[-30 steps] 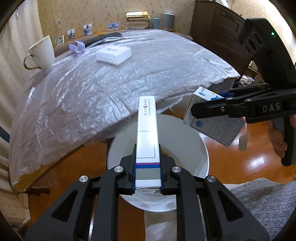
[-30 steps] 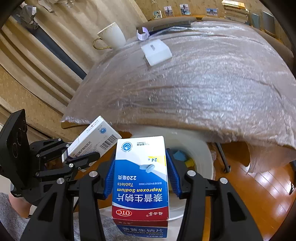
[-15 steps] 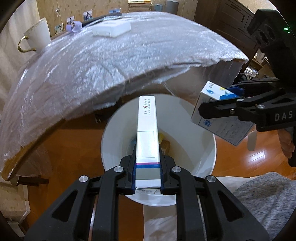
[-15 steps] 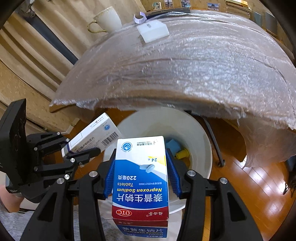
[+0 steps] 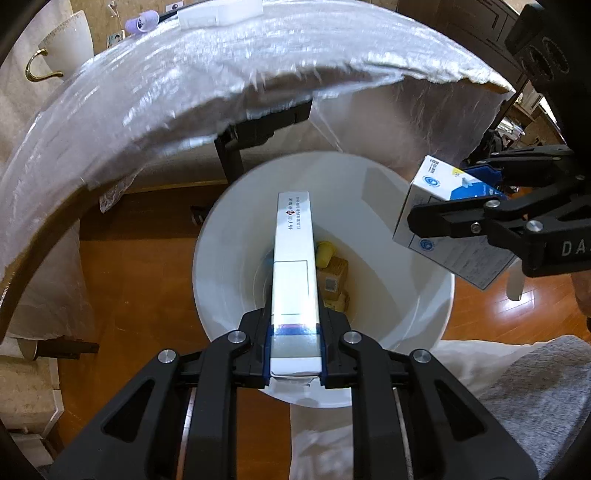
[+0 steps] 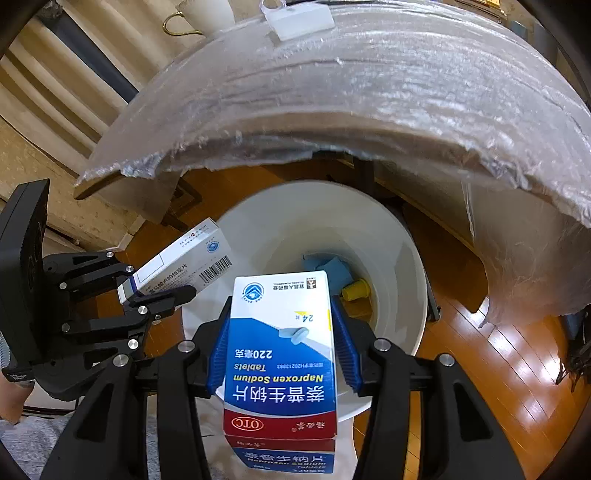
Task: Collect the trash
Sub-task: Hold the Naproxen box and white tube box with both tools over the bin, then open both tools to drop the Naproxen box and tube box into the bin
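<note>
My left gripper (image 5: 294,350) is shut on a long white medicine box (image 5: 294,273) and holds it over the white bin (image 5: 417,306) on the floor. That box also shows in the right wrist view (image 6: 184,262). My right gripper (image 6: 280,350) is shut on a blue and white Naproxen tablet box (image 6: 282,354), held above the bin's near rim (image 6: 417,280). The same box shows at the right of the left wrist view (image 5: 443,221). The bin holds a yellow cap (image 6: 355,290), a blue piece (image 6: 328,267) and a small brown carton (image 5: 332,277).
A table under crinkled plastic sheet (image 5: 221,85) overhangs the bin's far side. On it stand a white cup with gold handle (image 5: 66,48), a flat white box (image 5: 218,13) and a purple roll (image 5: 142,22). Wooden floor (image 6: 498,354) surrounds the bin.
Both grippers have tilted downward and moved closer over the bin, so its inside now shows fully. Both boxes stay gripped.
</note>
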{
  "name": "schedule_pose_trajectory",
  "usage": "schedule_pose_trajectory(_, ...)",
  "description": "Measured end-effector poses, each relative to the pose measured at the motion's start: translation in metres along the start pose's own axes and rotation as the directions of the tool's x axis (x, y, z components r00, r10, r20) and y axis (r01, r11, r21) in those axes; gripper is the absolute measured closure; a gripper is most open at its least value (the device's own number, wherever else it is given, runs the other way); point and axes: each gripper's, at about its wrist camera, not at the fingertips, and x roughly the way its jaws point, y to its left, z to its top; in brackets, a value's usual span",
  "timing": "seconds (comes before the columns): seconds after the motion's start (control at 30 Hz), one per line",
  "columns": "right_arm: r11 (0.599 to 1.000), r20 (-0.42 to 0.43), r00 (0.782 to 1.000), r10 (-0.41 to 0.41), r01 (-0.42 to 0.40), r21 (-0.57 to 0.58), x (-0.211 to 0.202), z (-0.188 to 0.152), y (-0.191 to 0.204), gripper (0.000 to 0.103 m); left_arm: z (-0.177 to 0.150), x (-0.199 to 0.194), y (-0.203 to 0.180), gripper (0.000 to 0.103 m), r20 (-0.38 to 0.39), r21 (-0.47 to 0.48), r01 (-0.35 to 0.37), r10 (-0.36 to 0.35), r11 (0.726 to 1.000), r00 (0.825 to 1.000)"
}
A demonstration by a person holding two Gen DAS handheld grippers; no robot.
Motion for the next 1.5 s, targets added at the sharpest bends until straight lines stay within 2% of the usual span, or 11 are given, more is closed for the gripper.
schedule_pose_trajectory(0.33,0.999,-0.018,0.999,-0.050,0.050,0.003,0.025,-0.001,0.000,0.055,0.005,0.030,-0.002,0.084,-0.045,-0.001,-0.021,0.021,1.000,0.999)
schedule_pose_trajectory(0.57,0.998,-0.025,0.998,-0.051,0.052,0.036,0.039,0.000,-0.008,0.055,0.009,0.045,-0.006,0.084,-0.065,-0.002,-0.032,0.032,0.999,0.997)
schedule_pose_trajectory(1.4,0.992,-0.043,0.995,-0.090,0.093,0.080,0.053,0.007,-0.027,0.055,0.008,0.053,0.000,0.084,-0.078,-0.022,-0.044,0.042,0.999,0.996)
schedule_pose_trajectory(1.5,0.995,-0.046,0.997,-0.060,0.063,0.076,0.055,0.006,-0.028,0.053,0.010,0.052,0.001,0.081,-0.048,-0.010,0.000,0.000,1.000,0.999)
